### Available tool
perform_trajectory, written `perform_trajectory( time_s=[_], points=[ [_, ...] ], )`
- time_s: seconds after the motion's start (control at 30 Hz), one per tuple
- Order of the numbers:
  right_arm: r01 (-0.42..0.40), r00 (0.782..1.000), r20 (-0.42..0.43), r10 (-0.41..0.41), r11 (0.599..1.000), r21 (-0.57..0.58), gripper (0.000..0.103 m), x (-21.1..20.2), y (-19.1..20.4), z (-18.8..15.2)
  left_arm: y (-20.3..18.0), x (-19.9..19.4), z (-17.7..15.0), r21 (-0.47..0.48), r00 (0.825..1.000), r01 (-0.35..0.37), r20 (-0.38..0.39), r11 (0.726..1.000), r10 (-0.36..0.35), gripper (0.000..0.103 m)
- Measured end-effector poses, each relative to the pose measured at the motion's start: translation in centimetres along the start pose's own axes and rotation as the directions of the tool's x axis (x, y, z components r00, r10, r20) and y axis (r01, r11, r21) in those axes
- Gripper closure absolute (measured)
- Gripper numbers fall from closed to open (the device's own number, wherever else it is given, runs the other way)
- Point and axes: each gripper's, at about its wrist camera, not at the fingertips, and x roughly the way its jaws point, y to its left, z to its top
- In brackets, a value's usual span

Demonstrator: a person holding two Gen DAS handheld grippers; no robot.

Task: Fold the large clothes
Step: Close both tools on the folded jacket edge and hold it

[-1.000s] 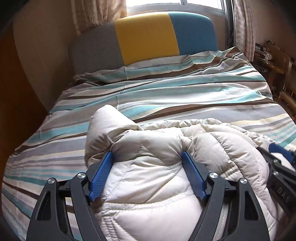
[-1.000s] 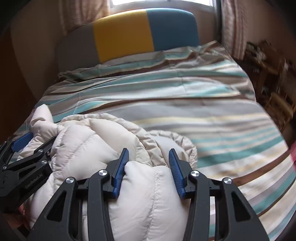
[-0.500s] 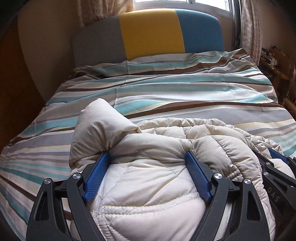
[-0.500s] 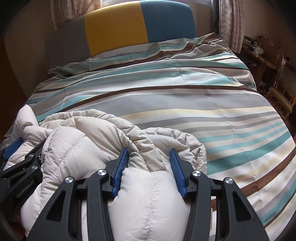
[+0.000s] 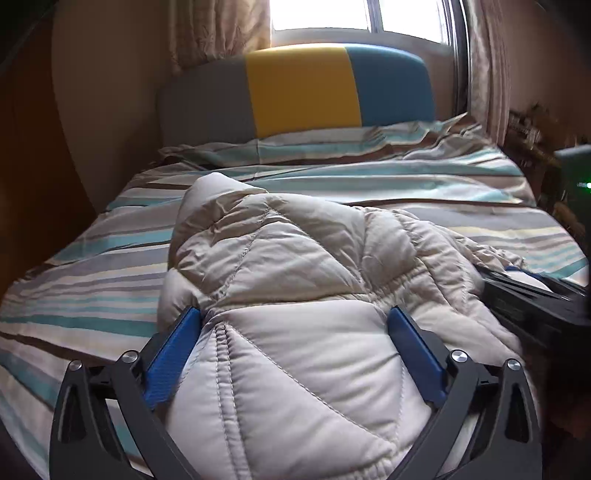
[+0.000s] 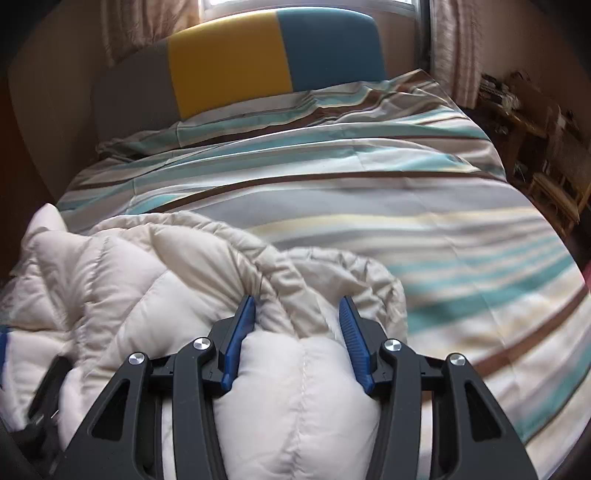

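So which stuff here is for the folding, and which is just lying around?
For the folding:
- puffy cream quilted jacket
- left gripper, jaws just opened wide, jacket bulging between them
- right gripper, clamped on a fold of the jacket

Just there:
- striped duvet
- grey, yellow and blue headboard
- curtains
- window

Daylight enters through the window [image 5: 354, 16] behind the headboard [image 5: 299, 88], where the glass is blown out to white. The room is otherwise dim and warm-toned, and the walls fall into shadow. Both fisheye views bend straight lines near the rim and darken to black corners. In the right wrist view the striped bedding [image 6: 424, 236] smears with motion blur towards the right edge. The left wrist view is sharper, though its right edge is blurred and murky.
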Motion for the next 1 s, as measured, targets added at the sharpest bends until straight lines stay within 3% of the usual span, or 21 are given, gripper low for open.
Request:
perform_trajectory(
  time_s=[0.17,0.3,0.47,0.6,0.7,0.87,1.0],
  points=[
    [0.006,0.996,0.092,-0.011,0.999,0.052,0.056,-1.3,-0.8,-1.8,-0.7,0.1,-0.9,0.033,0.998,0.025,0.056,0.999,-0.027,0.003],
    [0.029,0.998,0.056,-0.030,0.999,0.034,0.056,0.0,-0.4,-1.0,-0.8,0.7,-0.5,0.033,0.999,0.014,0.031,0.999,-0.015,0.003],
    [-0.061,0.997,0.040,0.059,0.996,0.060,0.052,-1.7,-1.6,-0.6,-0.4,-1.3,-0.3,0.050,0.999,0.032,0.016,0.998,-0.033,0.003],
    [-0.124,0.984,0.140,0.114,0.990,0.071,0.047,-6.2,-2.1,-1.2,0.8,-4.5,-0.9,0.059,0.996,0.073,0.037,0.996,-0.076,0.003],
    [-0.135,0.971,0.203,0.124,0.990,0.041,0.048,-8.2,-1.2,-1.3,0.8,-5.1,-1.7,0.052,0.996,0.046,0.075,0.998,-0.050,0.003],
    [-0.036,0.987,0.153,0.041,0.999,-0.039,0.047,-5.5,1.0,-1.3,-0.3,-3.5,-2.1,0.049,0.997,0.029,0.076,0.998,-0.033,0.003],
    [-0.041,0.988,0.149,0.041,0.999,-0.001,0.047,-3.1,0.1,-2.3,-0.4,-2.6,-2.7,0.054,0.994,0.062,0.088,0.997,-0.067,0.003]
  ],
)
